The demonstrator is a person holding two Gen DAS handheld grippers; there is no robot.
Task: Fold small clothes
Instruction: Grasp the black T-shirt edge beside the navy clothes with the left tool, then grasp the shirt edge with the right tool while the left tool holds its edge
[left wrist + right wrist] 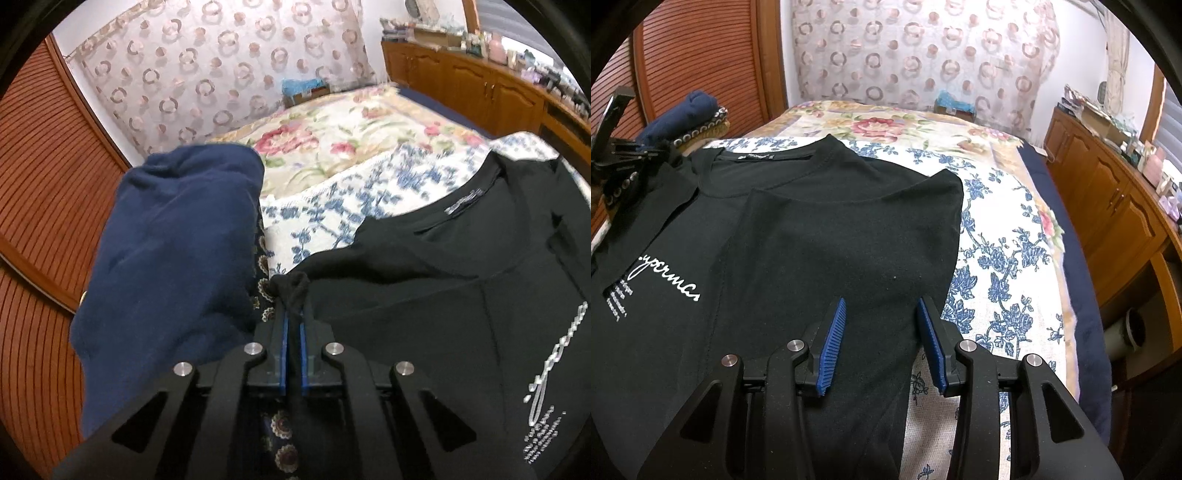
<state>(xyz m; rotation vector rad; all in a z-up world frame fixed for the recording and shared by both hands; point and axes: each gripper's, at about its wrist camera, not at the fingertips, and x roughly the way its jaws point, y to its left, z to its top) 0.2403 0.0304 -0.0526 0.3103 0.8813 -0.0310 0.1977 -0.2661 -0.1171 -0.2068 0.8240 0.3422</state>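
Your left gripper (293, 314) is clenched on the black t-shirt's (812, 240) left sleeve edge; right gripper (881, 314) hangs released over it. Shirt's on the floral bedspread (997, 258): right side folded in, left side and lengthwise fold remain.

your left gripper (293, 314) points steeply down, its blue pads (283, 332) pinched together with a bunch of black cloth caught at the tips, toward twelve o'clock in its own view. your right gripper (882, 306) also tilts down, its ribbed blue pads (833, 343) standing apart, nothing pressed between them. from the right view, your left gripper sits at about ten o'clock.
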